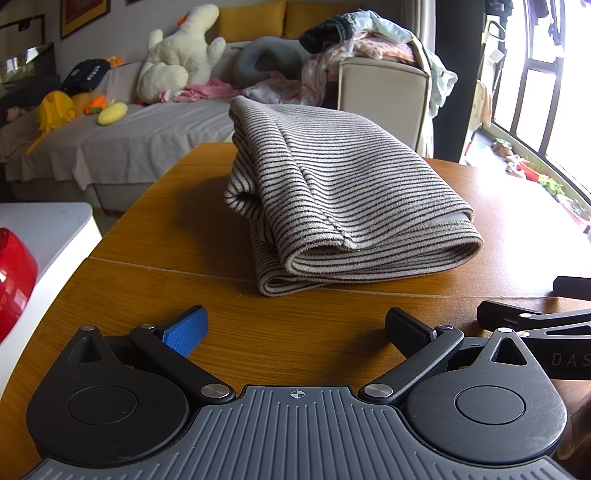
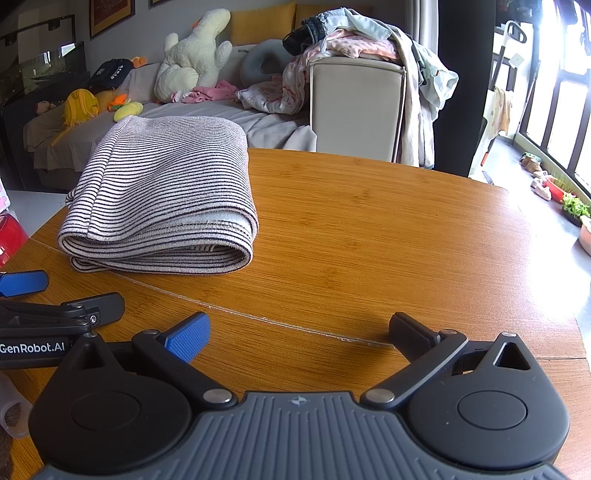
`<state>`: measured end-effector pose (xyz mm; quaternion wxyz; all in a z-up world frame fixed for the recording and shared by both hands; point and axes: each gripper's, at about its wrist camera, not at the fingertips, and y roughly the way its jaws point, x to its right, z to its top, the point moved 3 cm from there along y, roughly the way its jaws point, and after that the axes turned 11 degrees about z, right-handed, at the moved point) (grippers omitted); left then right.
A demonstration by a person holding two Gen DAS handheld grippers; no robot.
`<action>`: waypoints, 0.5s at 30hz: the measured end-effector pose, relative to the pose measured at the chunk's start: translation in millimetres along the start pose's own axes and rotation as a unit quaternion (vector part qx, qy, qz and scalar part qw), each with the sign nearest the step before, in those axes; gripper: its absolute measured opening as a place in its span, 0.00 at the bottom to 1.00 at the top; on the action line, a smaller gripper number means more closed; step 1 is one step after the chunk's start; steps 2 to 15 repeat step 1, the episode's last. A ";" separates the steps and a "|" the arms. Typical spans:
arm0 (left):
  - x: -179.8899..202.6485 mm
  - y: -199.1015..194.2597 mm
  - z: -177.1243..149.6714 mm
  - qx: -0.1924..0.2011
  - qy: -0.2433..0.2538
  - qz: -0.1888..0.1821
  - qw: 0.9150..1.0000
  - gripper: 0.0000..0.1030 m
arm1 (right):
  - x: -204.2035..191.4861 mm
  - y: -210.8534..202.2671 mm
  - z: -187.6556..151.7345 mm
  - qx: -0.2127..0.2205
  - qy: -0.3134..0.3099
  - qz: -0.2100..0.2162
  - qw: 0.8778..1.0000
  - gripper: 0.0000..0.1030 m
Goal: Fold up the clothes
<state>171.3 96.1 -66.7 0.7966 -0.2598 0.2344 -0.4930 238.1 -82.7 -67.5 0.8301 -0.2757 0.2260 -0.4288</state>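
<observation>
A grey garment with thin dark stripes [image 1: 332, 192] lies folded in a thick bundle on the wooden table [image 1: 166, 229]. In the right wrist view the same striped garment [image 2: 162, 192] sits at the left of the table [image 2: 388, 229]. My left gripper [image 1: 295, 328] hovers low over the table's near part, short of the bundle, open with nothing between its fingers. My right gripper [image 2: 299, 332] is open too and empty, to the right of the bundle. Each gripper shows at the edge of the other's view: the right gripper [image 1: 524, 317] and the left gripper [image 2: 48, 295].
Behind the table stands a grey sofa [image 1: 147, 129] with plush toys [image 1: 177, 59] and loose clothes. A beige armchair [image 2: 354, 103] carries a heap of clothes [image 2: 354, 33]. A red object [image 1: 11, 280] on a white surface lies at the left. Windows and floor clutter are at the right.
</observation>
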 end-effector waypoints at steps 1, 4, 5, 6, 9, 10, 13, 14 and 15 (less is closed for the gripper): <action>-0.4 -0.1 -0.1 0.000 -0.001 -0.001 1.000 1.00 | -0.2 0.0 0.0 0.000 0.001 -0.002 1.000 1.00; -0.4 -0.1 -0.1 0.000 -0.001 -0.001 1.000 1.00 | -0.2 0.0 0.0 0.000 0.001 -0.002 1.000 1.00; -0.4 -0.1 -0.1 0.000 -0.001 -0.001 1.000 1.00 | -0.2 0.0 0.0 0.000 0.001 -0.002 1.000 1.00; -0.4 -0.1 -0.1 0.000 -0.001 -0.001 1.000 1.00 | -0.2 0.0 0.0 0.000 0.001 -0.002 1.000 1.00; -0.4 -0.1 -0.1 0.000 -0.001 -0.001 1.000 1.00 | -0.2 0.0 0.0 0.000 0.001 -0.002 1.000 1.00; -0.4 -0.1 -0.1 0.000 -0.001 -0.001 1.000 1.00 | -0.2 0.0 0.0 0.000 0.001 -0.002 1.000 1.00; -0.4 -0.1 -0.1 0.000 -0.001 -0.001 1.000 1.00 | -0.2 0.0 0.0 0.000 0.001 -0.002 1.000 1.00; -0.4 -0.1 -0.1 0.000 -0.001 -0.001 1.000 1.00 | -0.2 0.0 0.0 0.000 0.001 -0.002 1.000 1.00; -0.4 -0.1 -0.1 0.000 -0.001 -0.001 1.000 1.00 | -0.2 0.0 0.0 0.000 0.001 -0.002 1.000 1.00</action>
